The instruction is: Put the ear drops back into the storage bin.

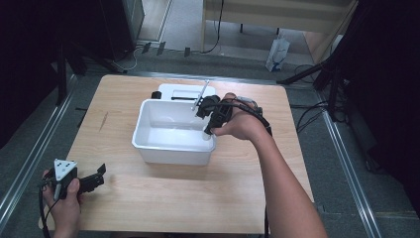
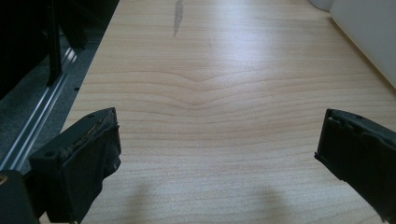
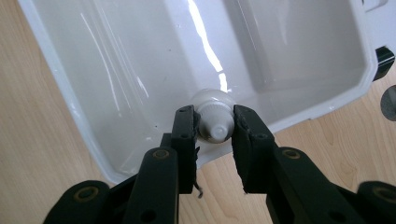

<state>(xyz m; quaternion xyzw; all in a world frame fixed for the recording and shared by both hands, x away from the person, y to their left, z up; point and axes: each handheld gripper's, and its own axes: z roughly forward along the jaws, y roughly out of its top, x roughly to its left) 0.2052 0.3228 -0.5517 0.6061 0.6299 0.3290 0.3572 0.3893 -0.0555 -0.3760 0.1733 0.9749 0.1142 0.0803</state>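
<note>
free: bare table (image 1: 163, 198) near side, left strip | obstacle: white tub (image 1: 148, 144) walls at centre, white device (image 1: 185, 90) touching behind

High view: the light wooden table (image 1: 163, 208) is evenly lit from overhead; the surroundings left and right fall into near-black. The image is soft and slightly grainy. Right gripper view: streaks of glare run down the glossy white plastic tub (image 3: 116, 93), and the black jaws close to the lens are slightly blurred. Left gripper view: a broad sheen whitens the wood grain, with two faint shadows near the bottom edge.
</note>
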